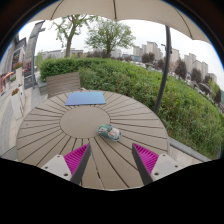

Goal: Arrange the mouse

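A small computer mouse (109, 132), pale grey-green with a darker patch on top, lies on a round outdoor table (60, 125), just ahead of the gripper (110, 158) and roughly on the line between its 2 fingers. It looks rounded and compact, sitting flat on the tabletop with a short shadow beside it; finer detail of its buttons cannot be made out.

The gripper is spread wide and holds nothing. Its left pad (75, 157) and right pad (147, 156), both bright magenta with a ridged face, stand well apart, and neither touches the mouse, which lies beyond the tips.

The table is built of pale wooden slats fanning out around a plain central disc. Beyond the mouse and to the left of the gripper's line, a flat blue rectangular mat (85, 98) rests on the far part of the top. A slatted chair (63, 82) stands behind it. A thin parasol pole (163, 70) rises to the right, with a green hedge (150, 85), trees (105, 35) and apartment blocks (190, 68) farther off.
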`<state>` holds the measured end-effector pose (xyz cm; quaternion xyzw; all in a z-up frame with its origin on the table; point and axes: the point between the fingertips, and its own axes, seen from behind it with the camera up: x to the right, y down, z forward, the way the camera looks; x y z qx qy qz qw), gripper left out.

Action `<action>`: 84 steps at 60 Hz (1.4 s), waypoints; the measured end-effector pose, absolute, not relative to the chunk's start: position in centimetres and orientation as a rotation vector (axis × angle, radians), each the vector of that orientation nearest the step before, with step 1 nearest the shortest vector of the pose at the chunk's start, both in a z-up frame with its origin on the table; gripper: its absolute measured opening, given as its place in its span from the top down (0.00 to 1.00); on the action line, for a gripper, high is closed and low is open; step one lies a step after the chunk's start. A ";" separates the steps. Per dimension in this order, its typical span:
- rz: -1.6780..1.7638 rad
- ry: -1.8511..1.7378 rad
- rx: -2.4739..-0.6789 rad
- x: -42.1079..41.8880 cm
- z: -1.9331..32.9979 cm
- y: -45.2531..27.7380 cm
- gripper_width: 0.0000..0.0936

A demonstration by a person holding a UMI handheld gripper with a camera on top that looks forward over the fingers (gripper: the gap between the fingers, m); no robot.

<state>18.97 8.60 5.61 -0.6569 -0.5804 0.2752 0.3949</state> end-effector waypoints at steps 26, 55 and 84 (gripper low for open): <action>0.732 -1.534 -1.737 8.4 -1.4 12.6 0.09; 0.735 -1.594 -1.770 4.2 -1.8 14.4 0.49; 0.995 -1.600 -1.618 -17.0 15.0 6.2 0.59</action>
